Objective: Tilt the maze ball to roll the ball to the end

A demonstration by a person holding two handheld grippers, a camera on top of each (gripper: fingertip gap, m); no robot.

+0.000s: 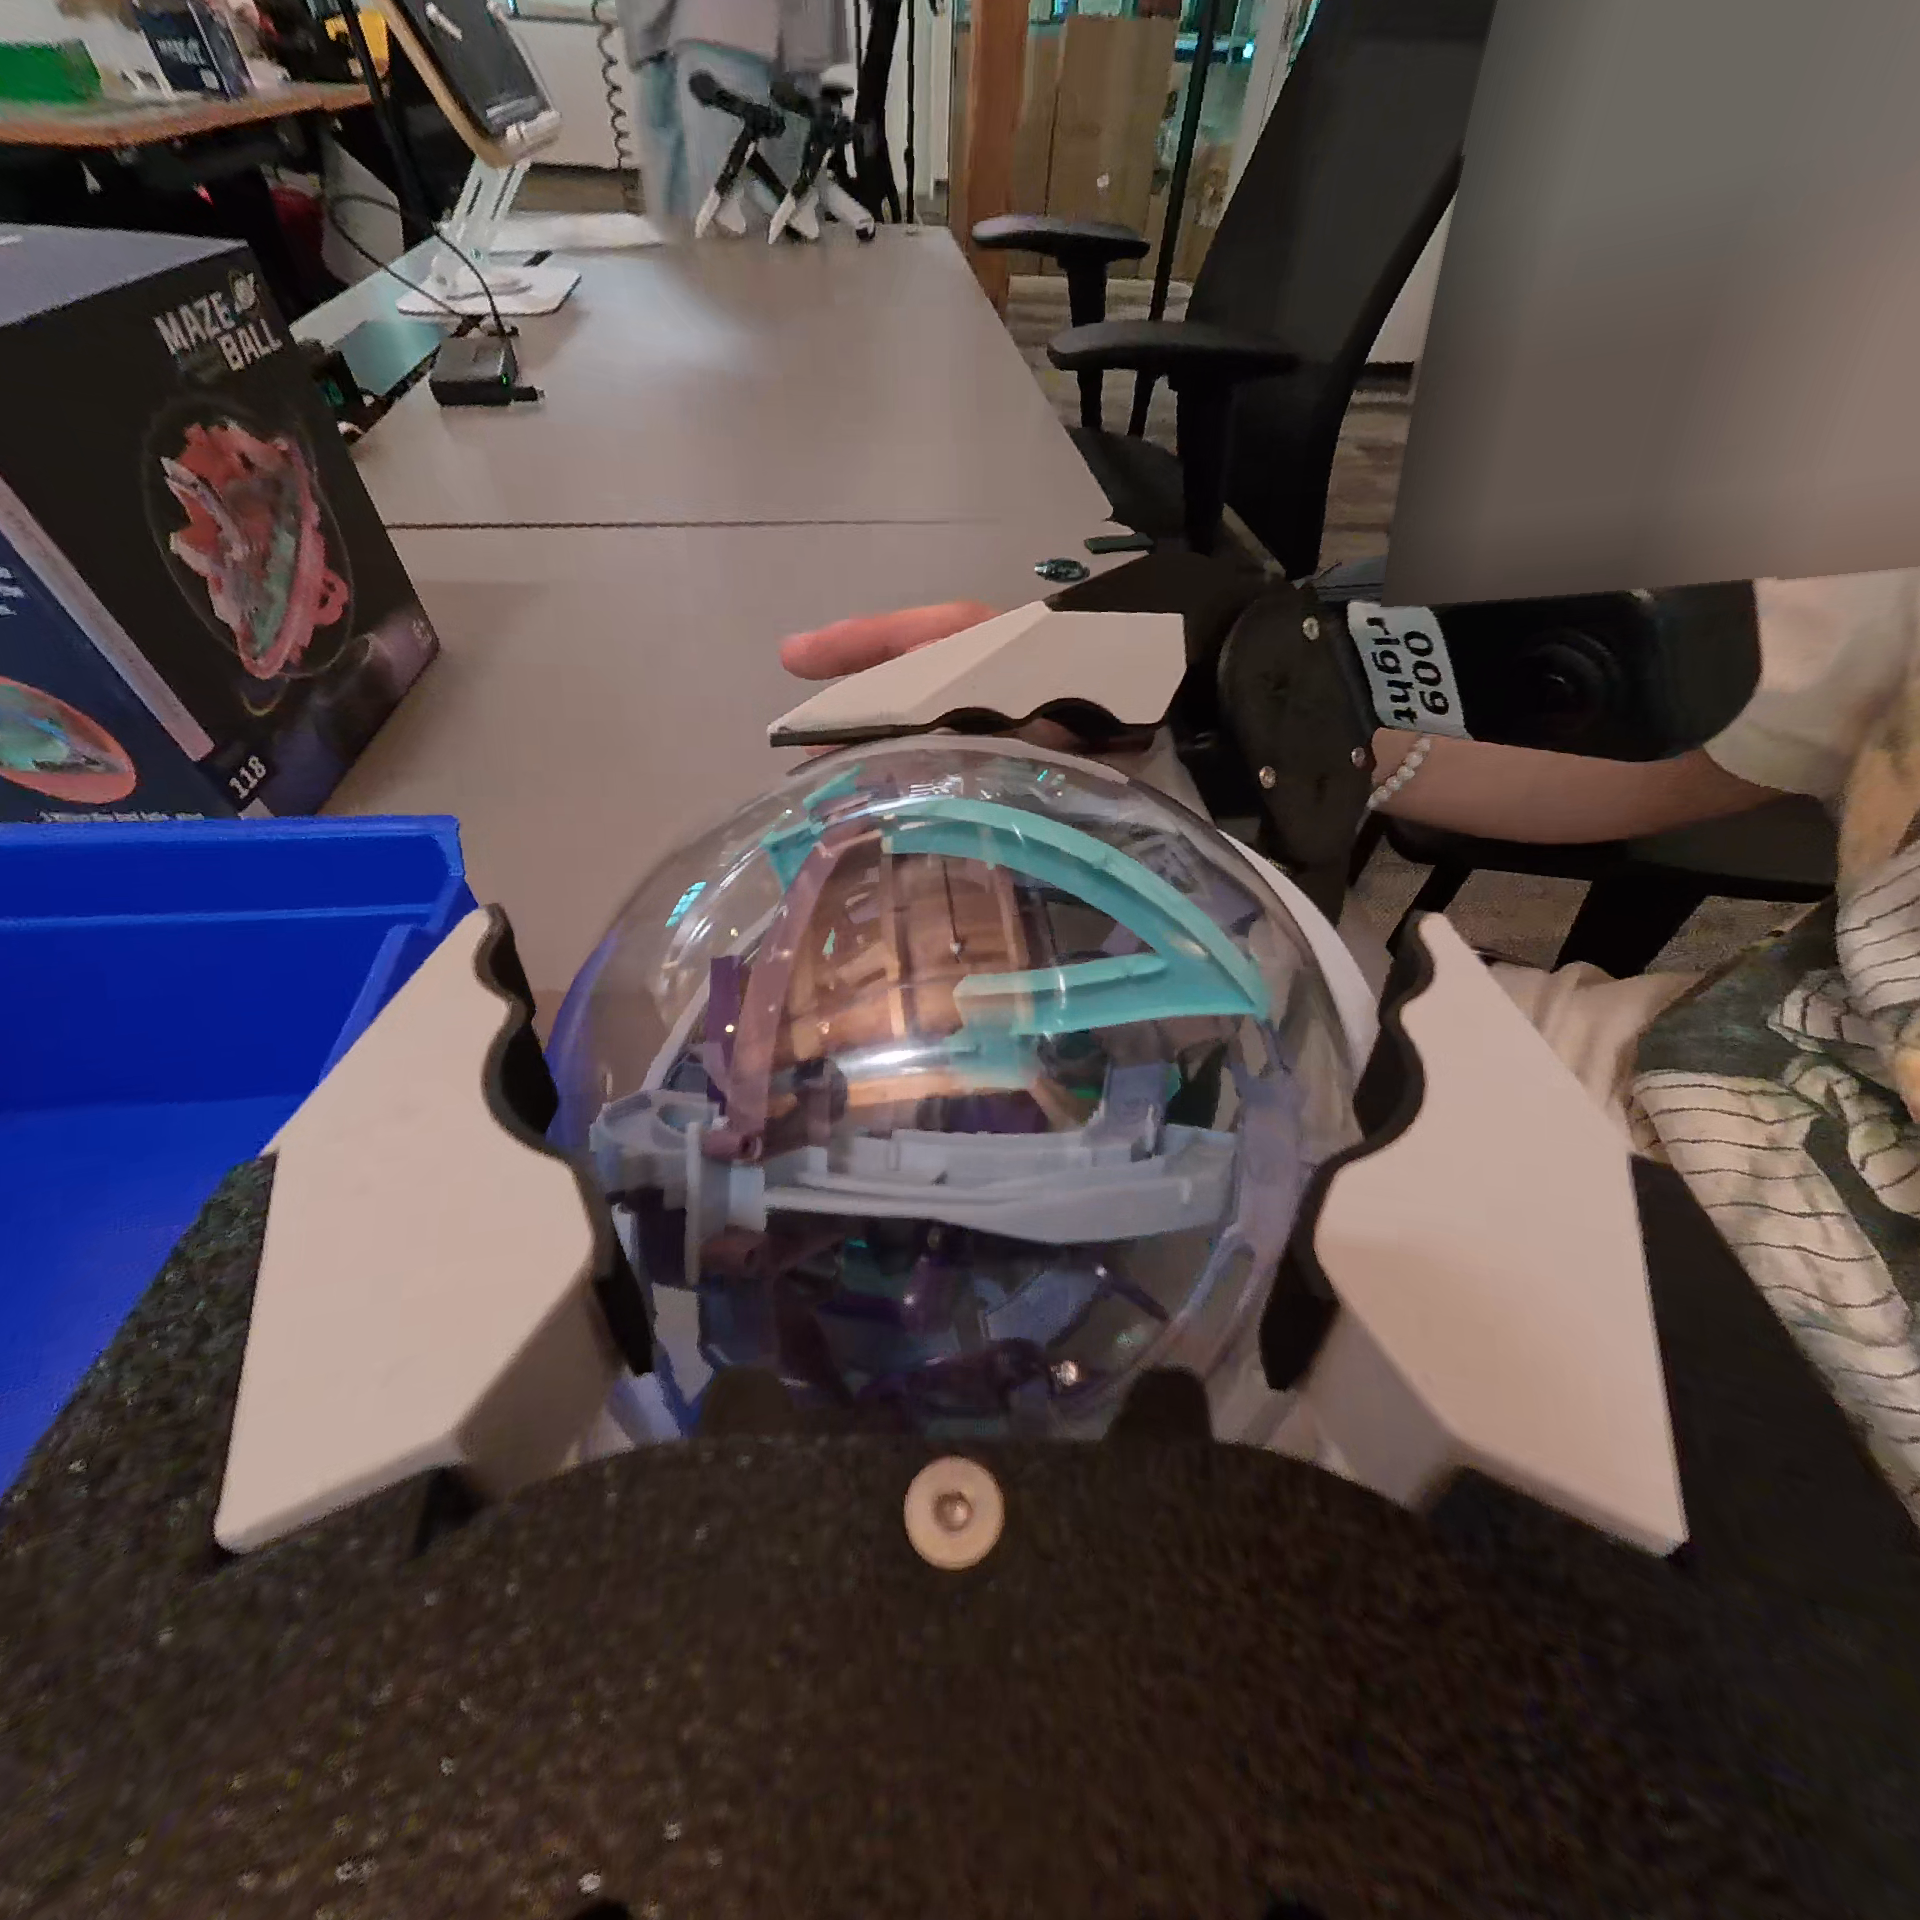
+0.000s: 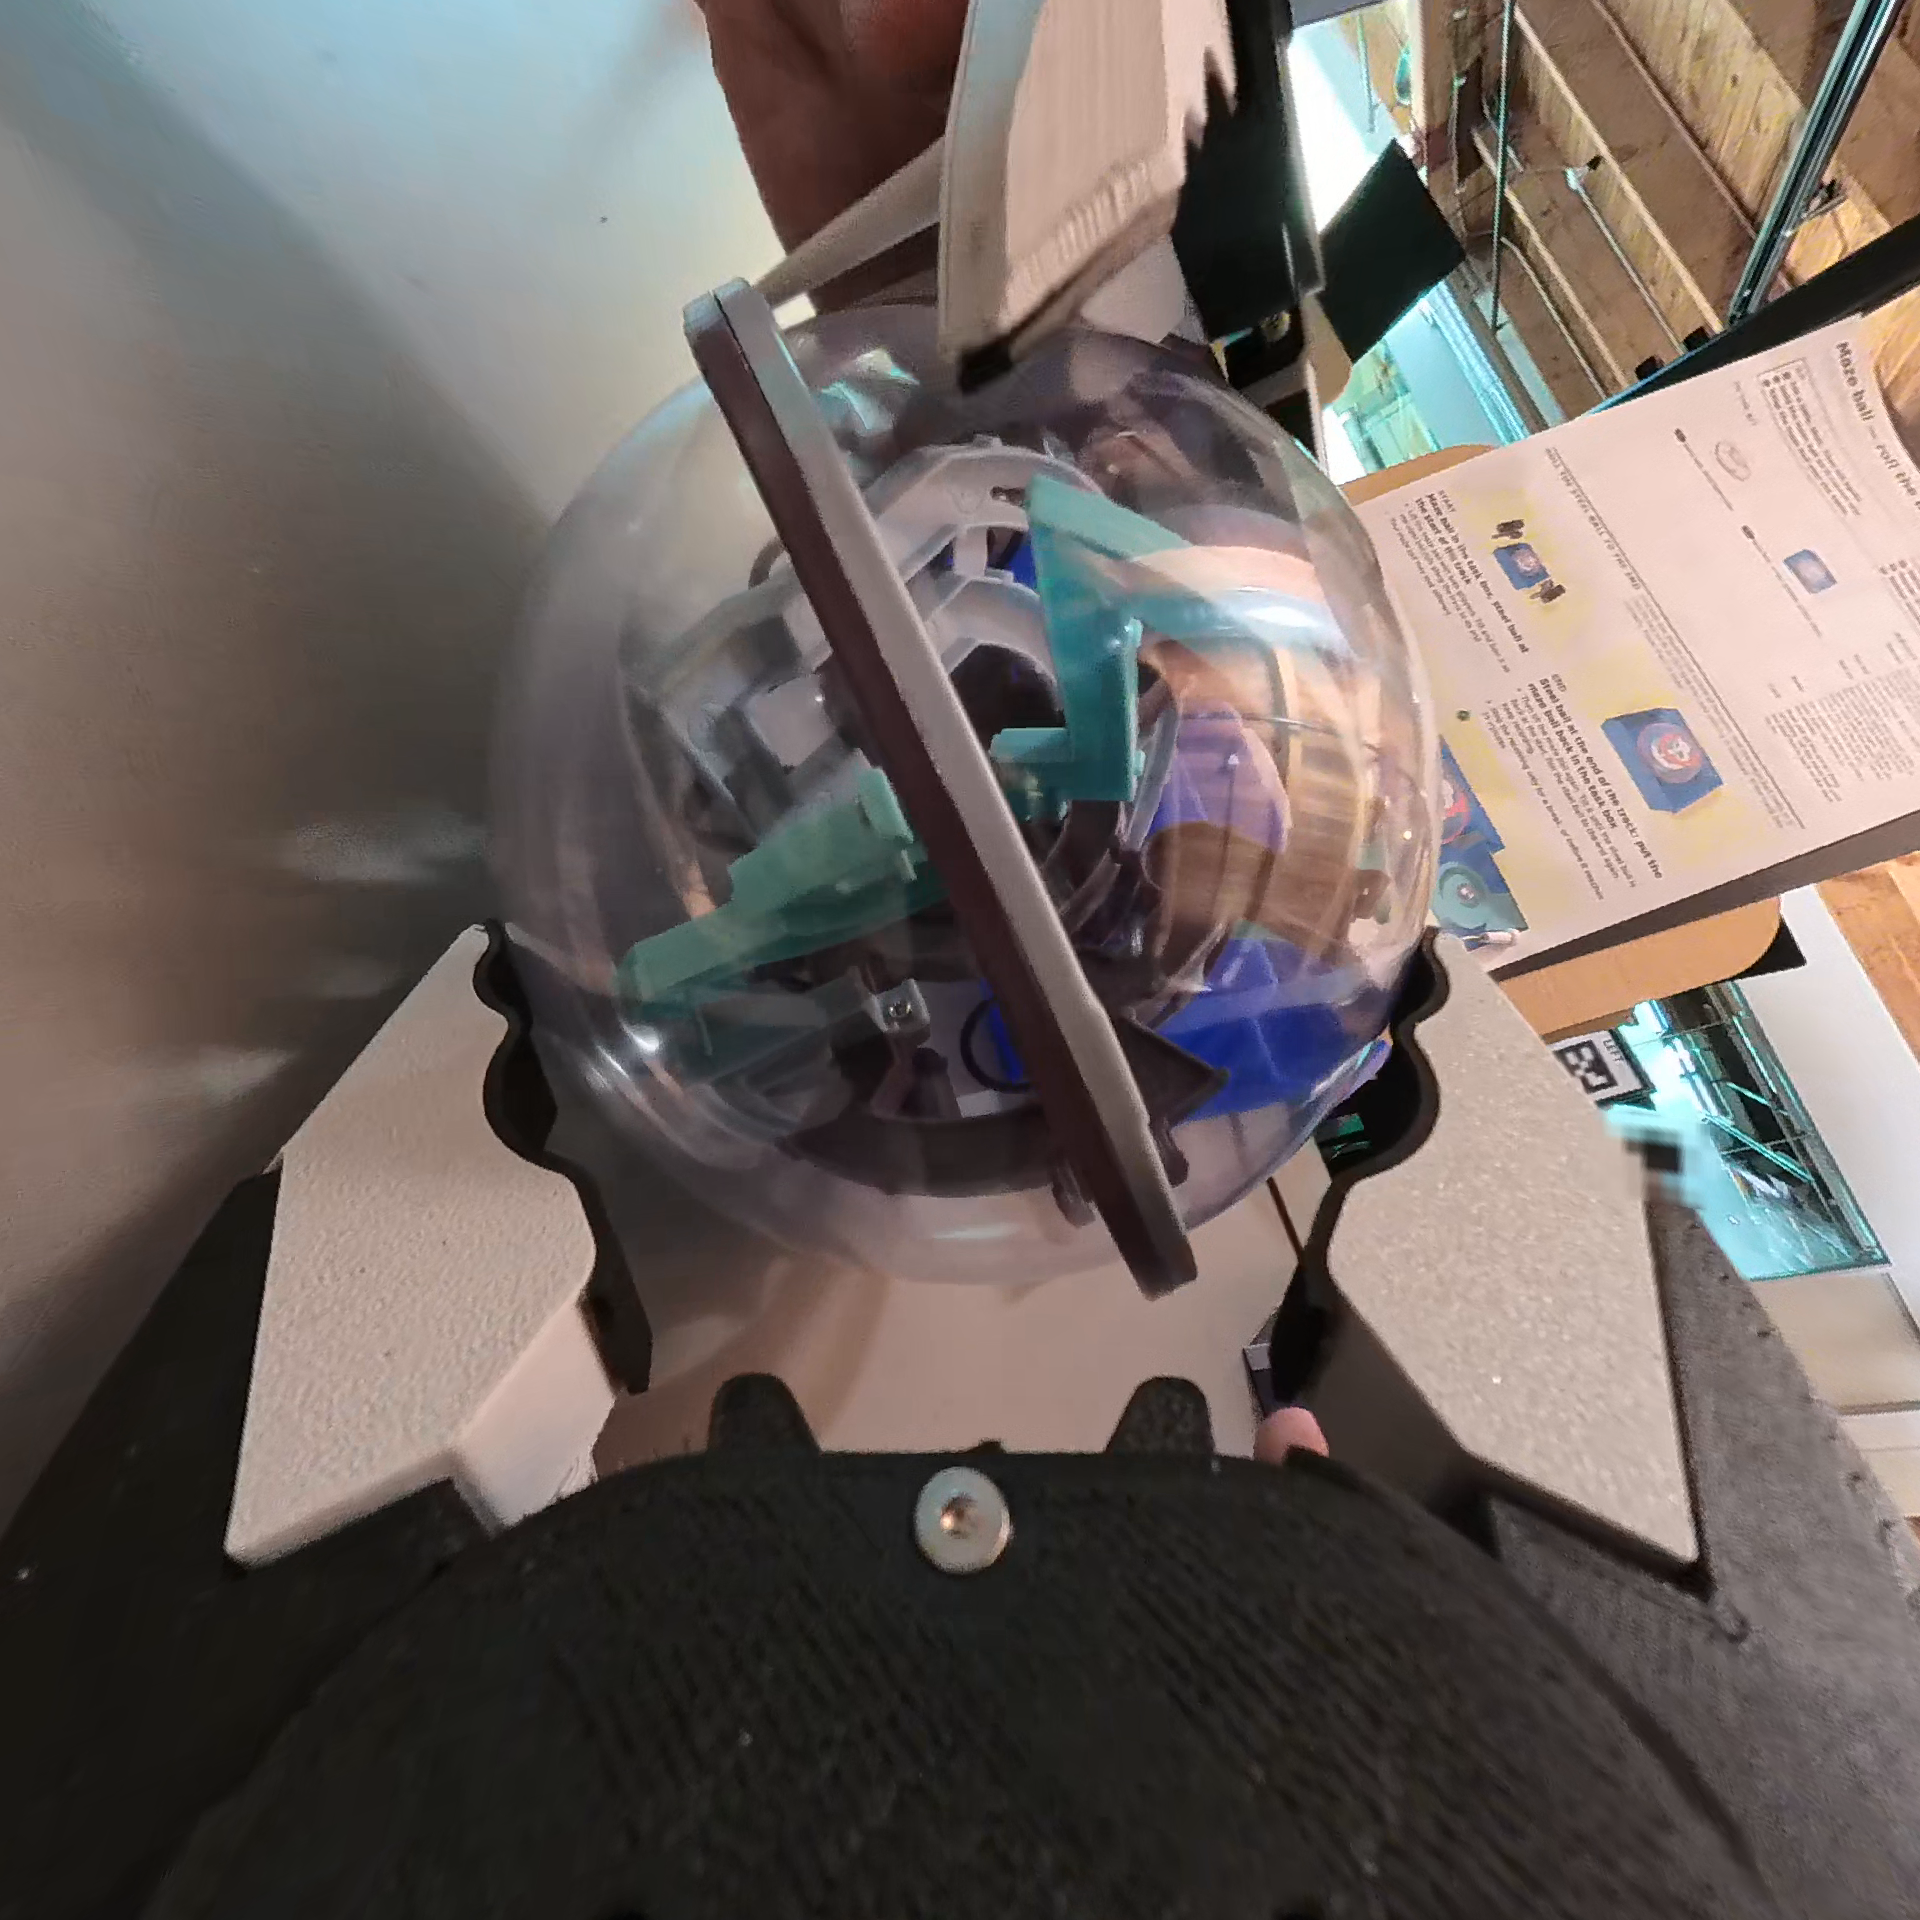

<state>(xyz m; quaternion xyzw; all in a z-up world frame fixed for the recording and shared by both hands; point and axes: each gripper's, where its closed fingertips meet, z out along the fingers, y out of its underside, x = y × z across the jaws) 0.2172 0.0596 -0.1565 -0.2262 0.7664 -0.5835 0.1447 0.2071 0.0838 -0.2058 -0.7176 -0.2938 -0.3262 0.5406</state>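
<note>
Clear plastic maze ball [image 1: 966, 1070] sits up off the table [image 1: 727, 436], pinched between both claws — our left gripper [image 1: 951, 1039] presses its sides, our right gripper [image 2: 961, 1049] clamps it crosswise. We'd tilt slowly, both hands turning together, grip firm — small steel ball [image 1: 1062, 1374] looks to sit low inside, hard to confirm.

Office – long desks [image 1: 727, 436] | swivel chairs [image 1: 1226, 343] | monitor stand [image 1: 488, 208]
</note>
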